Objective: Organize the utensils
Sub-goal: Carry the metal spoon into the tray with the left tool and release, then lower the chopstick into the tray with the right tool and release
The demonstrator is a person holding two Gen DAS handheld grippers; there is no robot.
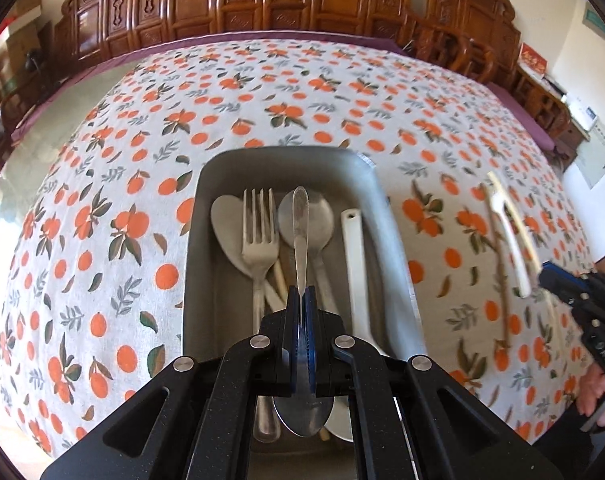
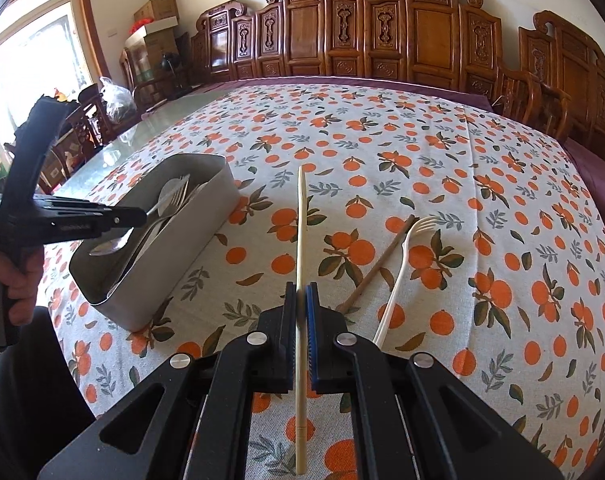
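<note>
Left gripper (image 1: 301,294): jaws clamped on a steel spoon (image 1: 300,232), held above the grey bin (image 1: 386,216). Bin holds a fork (image 1: 259,236), spoons and a white utensil (image 1: 356,264). Right gripper (image 2: 301,294): jaws closed on a pale chopstick (image 2: 301,240), lifted over the orange-print surface (image 2: 482,208). Lying on the surface right of the bin: a brown chopstick (image 2: 376,266) and a cream fork (image 2: 402,272), close together.

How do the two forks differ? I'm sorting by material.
The metal fork is silvery, lying inside the grey tray among spoons; the pale fork looks like plastic or similar and lies loose on the tablecloth, beside a brown chopstick. Neither is held by a hand-held gripper.
</note>
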